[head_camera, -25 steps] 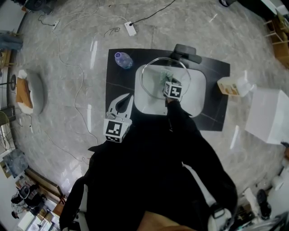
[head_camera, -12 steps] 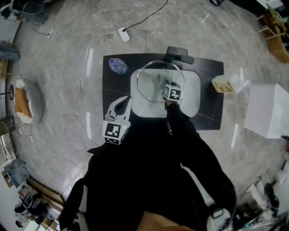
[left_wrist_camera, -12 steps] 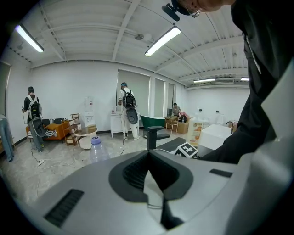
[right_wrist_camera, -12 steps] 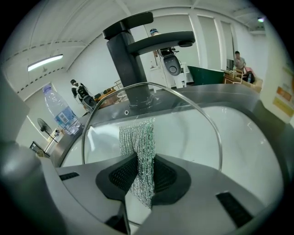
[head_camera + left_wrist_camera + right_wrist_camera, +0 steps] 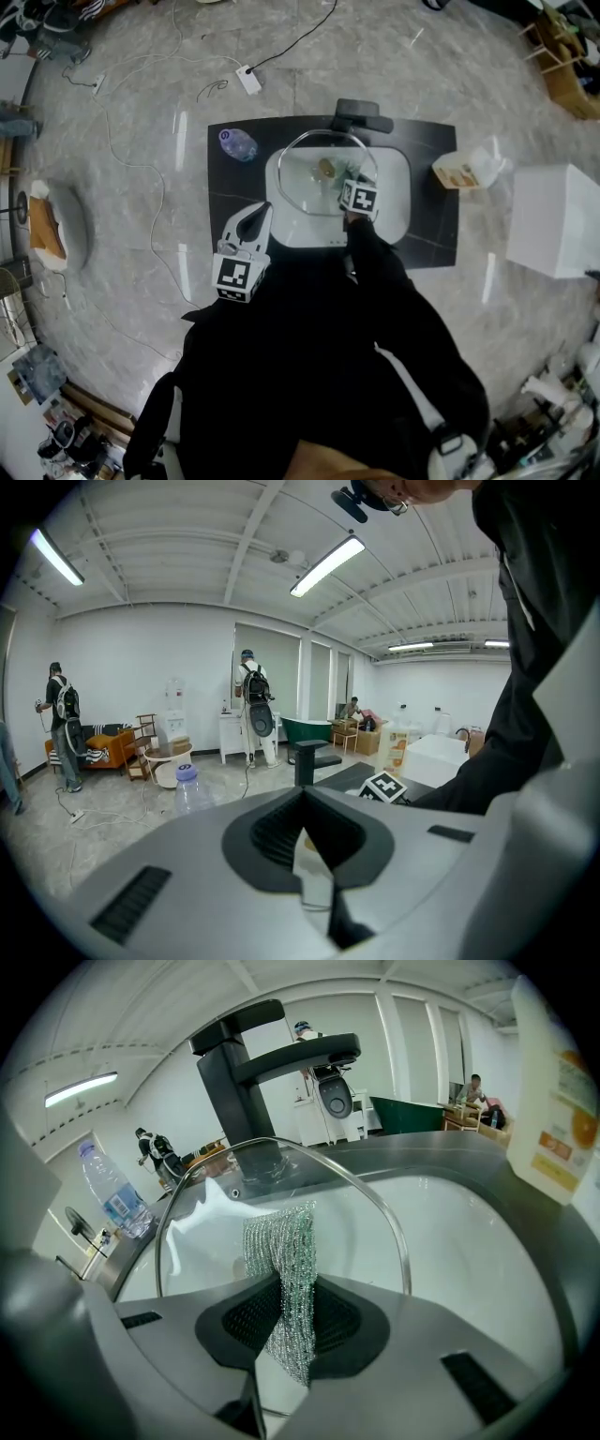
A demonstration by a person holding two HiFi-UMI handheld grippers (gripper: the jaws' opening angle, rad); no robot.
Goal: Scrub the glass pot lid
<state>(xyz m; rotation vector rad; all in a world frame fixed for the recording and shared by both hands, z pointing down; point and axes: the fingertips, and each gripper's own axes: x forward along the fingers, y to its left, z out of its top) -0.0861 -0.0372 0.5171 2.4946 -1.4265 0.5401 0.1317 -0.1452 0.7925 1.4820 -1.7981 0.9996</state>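
The glass pot lid (image 5: 305,178) lies in the white sink (image 5: 394,211), its metal rim a ring with a small knob at the middle. In the right gripper view the lid (image 5: 216,1241) stands tilted just ahead of the jaws. My right gripper (image 5: 353,184) is over the lid's near right edge, shut on a silver-green mesh scrubber (image 5: 281,1241) that sticks up from the jaws (image 5: 286,1335) against the glass. My left gripper (image 5: 255,219) rests on the black counter left of the sink, its jaws (image 5: 309,855) shut with nothing in them.
A black faucet (image 5: 361,114) stands at the sink's far edge. A plastic water bottle (image 5: 236,143) lies at the counter's back left. A soap bottle (image 5: 464,171) and a white box (image 5: 553,232) sit to the right. Cables run across the floor (image 5: 141,141).
My right gripper has drawn the scrubber back toward the lid's near right edge, so the lid's knob now shows. The left gripper has stayed put.
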